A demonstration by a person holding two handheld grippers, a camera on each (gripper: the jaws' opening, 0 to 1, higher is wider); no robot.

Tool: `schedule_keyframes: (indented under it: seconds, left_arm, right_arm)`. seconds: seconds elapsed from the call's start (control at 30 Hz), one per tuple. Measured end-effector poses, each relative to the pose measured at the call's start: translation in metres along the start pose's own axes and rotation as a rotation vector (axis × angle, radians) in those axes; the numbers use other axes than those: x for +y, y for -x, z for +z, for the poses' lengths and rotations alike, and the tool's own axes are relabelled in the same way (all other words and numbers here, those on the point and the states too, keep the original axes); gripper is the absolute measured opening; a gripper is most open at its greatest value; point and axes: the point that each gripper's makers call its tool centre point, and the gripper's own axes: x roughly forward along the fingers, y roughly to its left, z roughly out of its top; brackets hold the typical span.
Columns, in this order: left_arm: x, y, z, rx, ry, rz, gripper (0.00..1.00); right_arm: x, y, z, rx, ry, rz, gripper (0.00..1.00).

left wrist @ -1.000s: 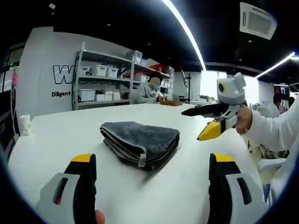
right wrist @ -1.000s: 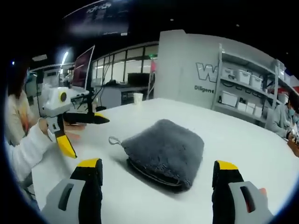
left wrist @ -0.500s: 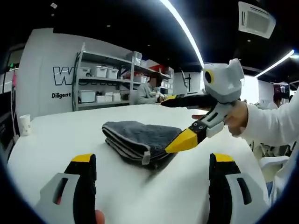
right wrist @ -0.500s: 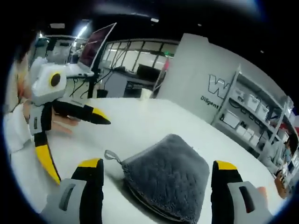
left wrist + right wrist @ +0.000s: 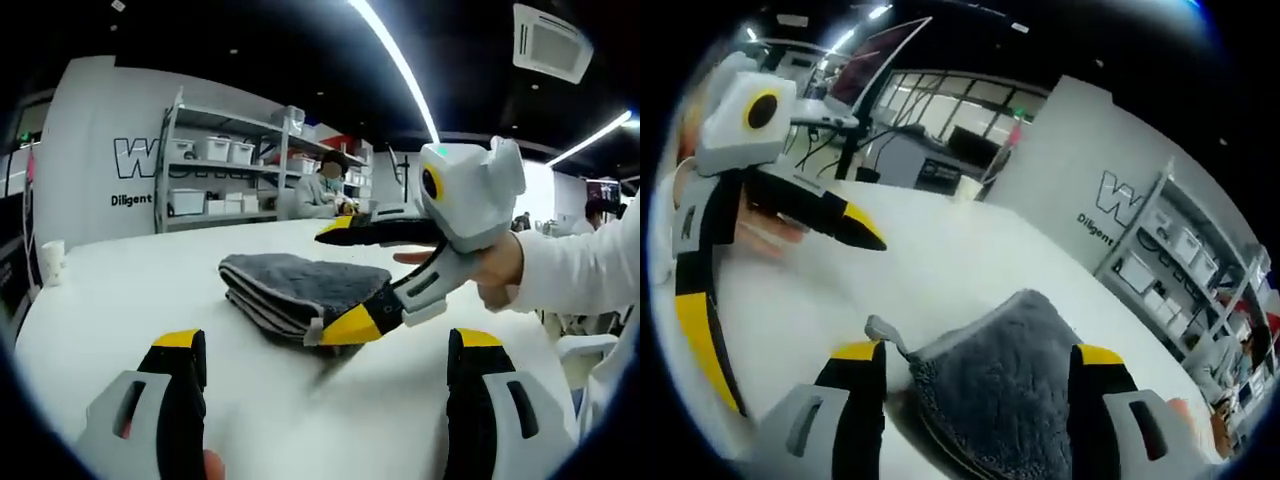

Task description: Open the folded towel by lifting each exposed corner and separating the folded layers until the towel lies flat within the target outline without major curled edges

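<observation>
The dark grey folded terry towel [image 5: 300, 287] lies in a thick stack on the plain white table [image 5: 120, 290], not yet opened. The right gripper [image 5: 975, 368] is the nearer one: its 2 yellow-tipped black jaws stand wide apart on both sides of the towel's near corner, holding nothing, and the small grey hanging loop [image 5: 883, 333] sticks out just beside its left-hand jaw. In the left gripper view this gripper reaches over the folded edge, its lower jaw touching or almost touching the layers near the white label [image 5: 313, 335]. The left gripper [image 5: 325, 355] is farther back, jaws wide open and empty, with the towel ahead of it. I judge the coming move is a pinch on this corner's top layer. Behind stand metal shelves with white storage boxes [image 5: 210, 180] and a seated person [image 5: 322, 192].
</observation>
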Motion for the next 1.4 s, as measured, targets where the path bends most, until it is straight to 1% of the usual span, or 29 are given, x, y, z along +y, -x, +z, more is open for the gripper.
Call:
schedule_keyframes:
  seconds: [0.07, 0.1, 0.2, 0.27, 0.4, 0.53, 0.63, 0.8, 1.0, 1.2, 1.4]
  left_arm:
    - [0.001, 0.0, -0.001, 0.003, -0.001, 0.003, 1.0]
    - [0.002, 0.0, -0.001, 0.006, -0.001, 0.007, 1.0]
    - [0.002, 0.001, 0.0, 0.005, 0.0, 0.009, 1.0]
    - [0.003, 0.001, 0.0, 0.003, -0.001, 0.011, 1.0]
    - [0.005, 0.002, 0.0, 0.005, 0.001, 0.019, 1.0]
    - [0.006, 0.002, -0.001, 0.006, 0.004, 0.022, 1.0]
    - [0.007, 0.001, -0.002, 0.013, 0.001, 0.026, 1.0]
    - [0.008, 0.002, -0.002, 0.014, -0.002, 0.028, 1.0]
    - [0.011, 0.002, -0.003, 0.016, 0.003, 0.038, 1.0]
    - [0.01, 0.002, -0.004, 0.02, 0.0, 0.039, 1.0]
    - [0.012, 0.003, -0.006, 0.027, 0.0, 0.047, 1.0]
  right_arm:
    - [0.001, -0.003, -0.002, 0.006, -0.004, 0.009, 0.55]
    - [0.001, -0.007, -0.004, 0.013, -0.013, 0.017, 0.51]
    - [0.004, -0.009, -0.007, 0.024, -0.044, 0.028, 0.45]
    - [0.01, -0.008, -0.008, 0.025, -0.069, 0.053, 0.36]
    - [0.013, -0.01, -0.007, 0.019, -0.087, 0.072, 0.2]
    - [0.016, -0.01, -0.004, 0.014, -0.116, 0.083, 0.1]
    - [0.016, -0.009, -0.003, 0.014, -0.127, 0.083, 0.06]
    - [0.011, -0.006, -0.002, 0.006, -0.186, 0.084, 0.0]
    - [0.003, -0.002, -0.002, -0.005, -0.235, 0.085, 0.0]
    - [-0.003, 0.002, 0.001, -0.021, -0.237, 0.073, 0.0]
    - [-0.013, 0.01, 0.004, -0.039, -0.249, 0.048, 0.0]
